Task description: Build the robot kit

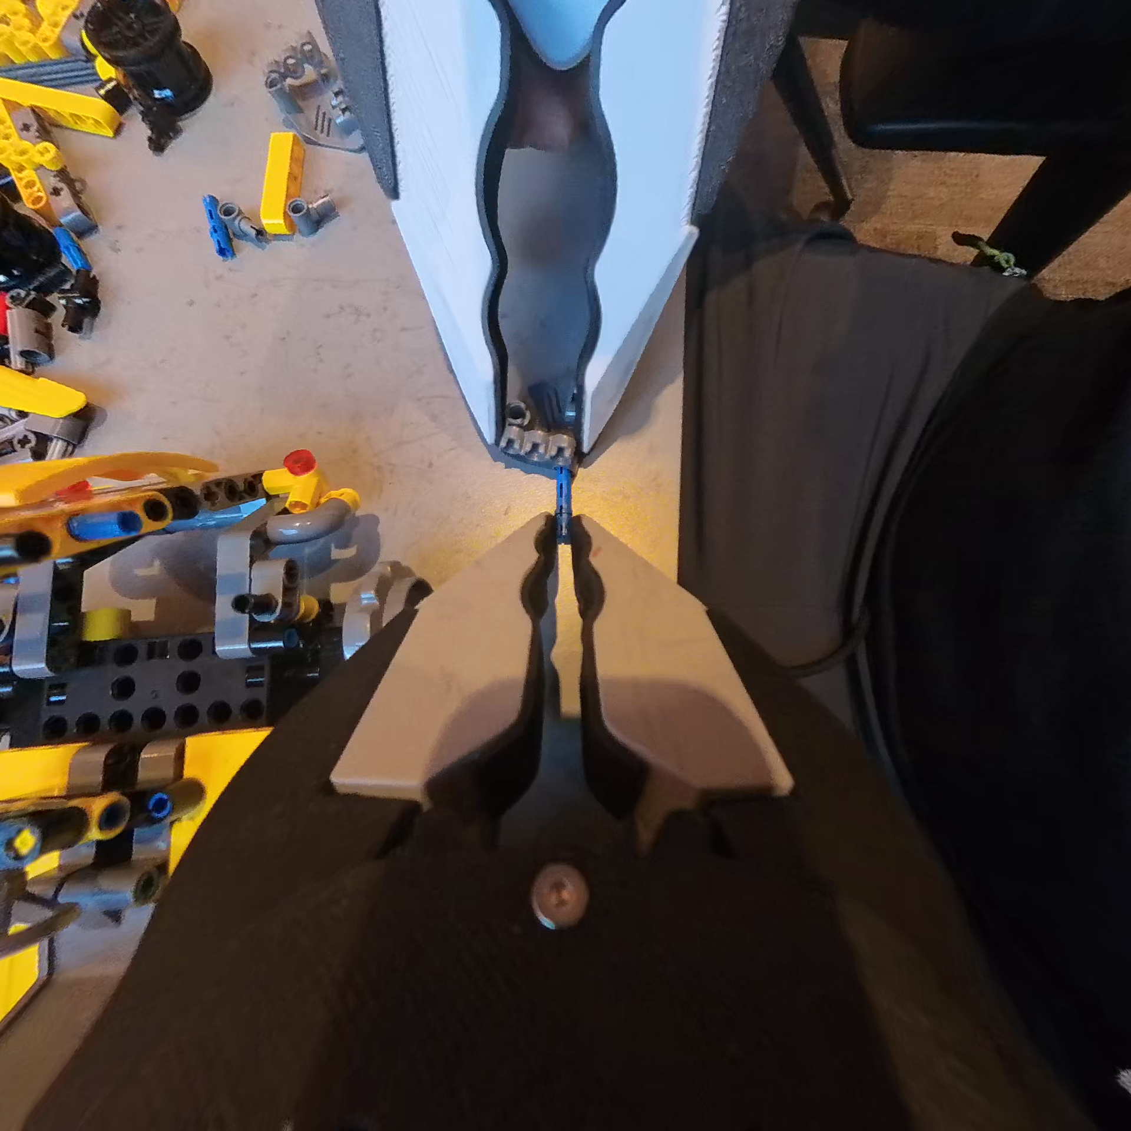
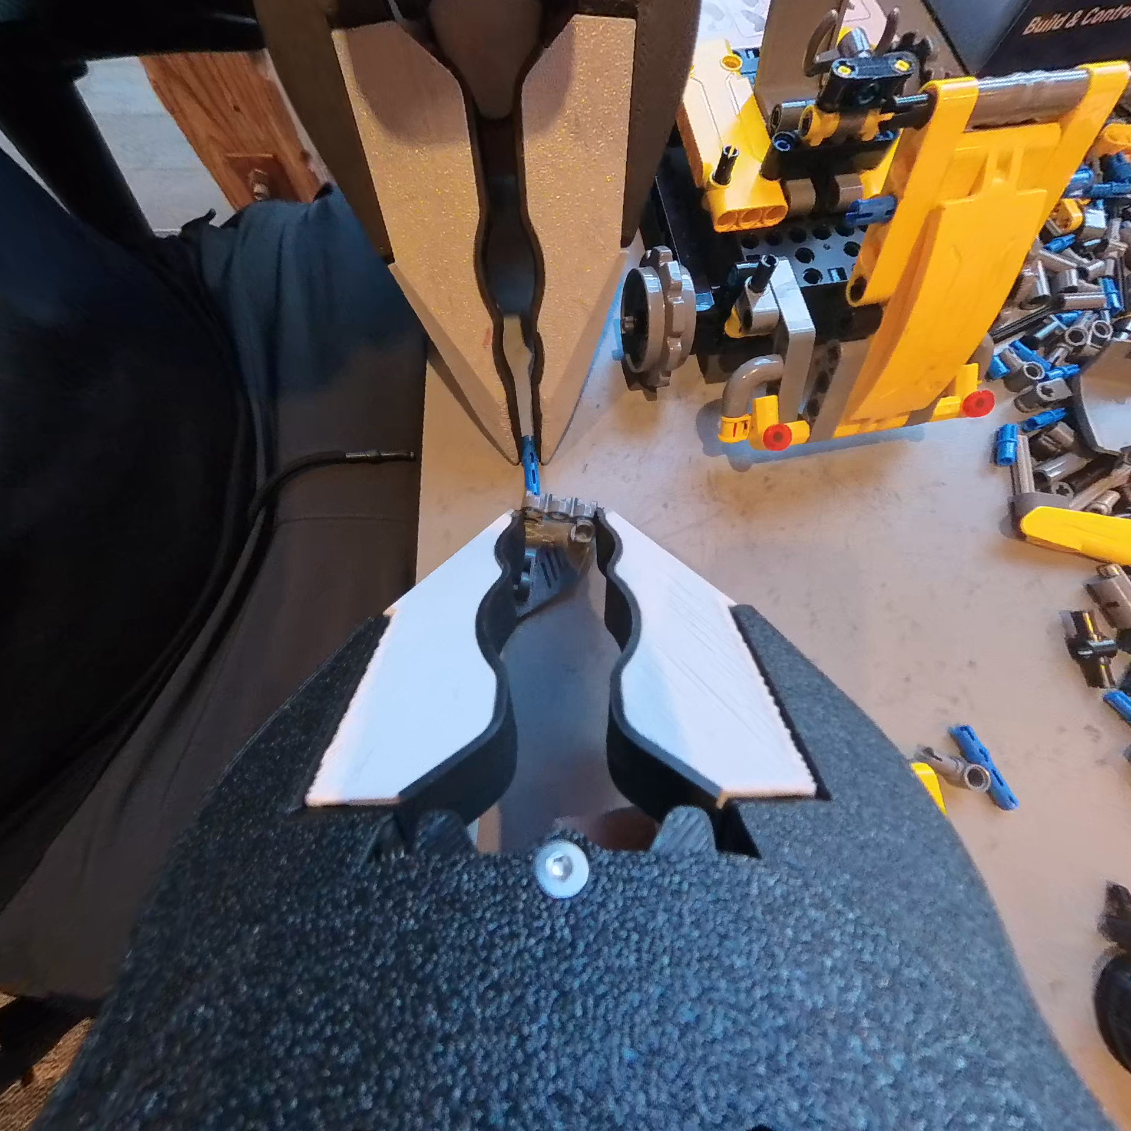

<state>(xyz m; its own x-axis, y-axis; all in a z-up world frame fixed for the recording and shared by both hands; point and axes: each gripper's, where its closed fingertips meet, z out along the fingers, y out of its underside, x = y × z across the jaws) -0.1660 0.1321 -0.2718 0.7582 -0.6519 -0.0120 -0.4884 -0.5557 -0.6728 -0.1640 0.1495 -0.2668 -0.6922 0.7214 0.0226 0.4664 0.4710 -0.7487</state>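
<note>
The big yellow and black brick model (image 1: 153,612) stands on the pale table (image 1: 275,367). Both grippers meet just beside it, near the table's edge.

The left gripper (image 1: 562,526) is almost closed. Its two tips pinch the end of a thin blue pin (image 1: 562,496). The right gripper (image 1: 541,450) comes from the far side and points back at it. Its tips are a little apart and squeeze a small grey piece with holes (image 1: 538,444). The free end of the pin touches one end of the grey piece. I cannot tell if the pin is inside a hole.

The right wrist view shows the same meeting from the other side. There the right gripper (image 2: 554,514) holds the grey piece (image 2: 557,520), and a dark part of it sits back between the fingers. The left gripper (image 2: 529,456) holds the pin (image 2: 531,471) a bit tilted.

Only the right wrist view shows the grey toothed wheel (image 2: 655,318) on the side of the model (image 2: 857,275). It also shows a big heap of small grey and blue pieces (image 2: 1071,318) past the model.

Only the left wrist view shows a loose yellow beam (image 1: 283,183) and a black round part (image 1: 147,61), both beyond the model.

Dark cloth (image 1: 826,428) lies past the table edge, on the side away from the model.
</note>
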